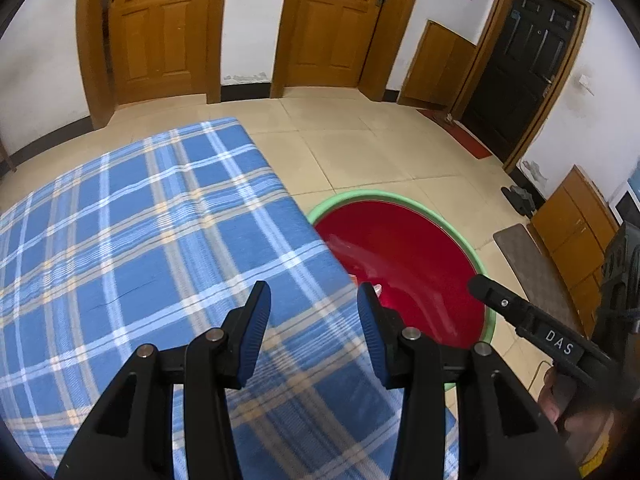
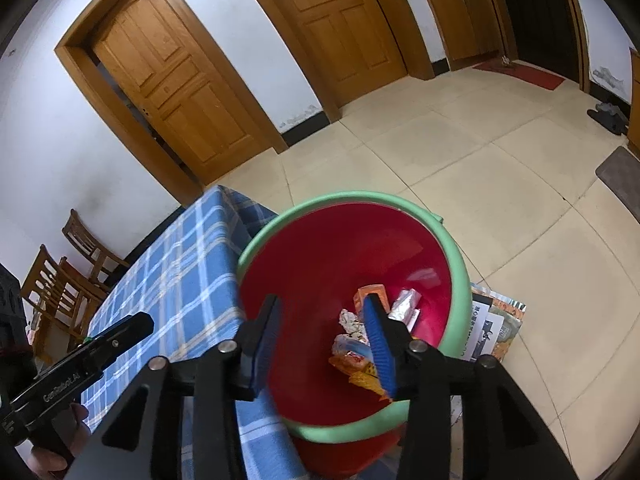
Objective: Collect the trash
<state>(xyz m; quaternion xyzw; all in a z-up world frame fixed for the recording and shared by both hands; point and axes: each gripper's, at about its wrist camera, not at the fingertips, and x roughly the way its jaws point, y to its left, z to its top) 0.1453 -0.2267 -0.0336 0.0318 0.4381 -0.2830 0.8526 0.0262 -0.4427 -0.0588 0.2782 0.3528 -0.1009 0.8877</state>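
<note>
Right claw (image 2: 322, 334) hides part of binned wrappers (image 2: 352, 354).

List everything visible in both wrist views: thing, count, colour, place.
bin: 1, red with a green rim, on the floor beside the table
trash: several wrappers and crumpled bits, orange, white and silver, at the bottom of the bin
tablecloth: 1, blue plaid, covering the table
wooden doors: 2, brown, far wall
dark door: 1, black, right wall
chairs: at least 2, brown wood, past the table
printed papers: a stack, on the floor beside the bin
mats: 1 red by the dark door, 1 grey further right
left gripper: black with blue pads, open, empty, over the table edge
right gripper: black with blue pads, open, empty, above the bin
</note>
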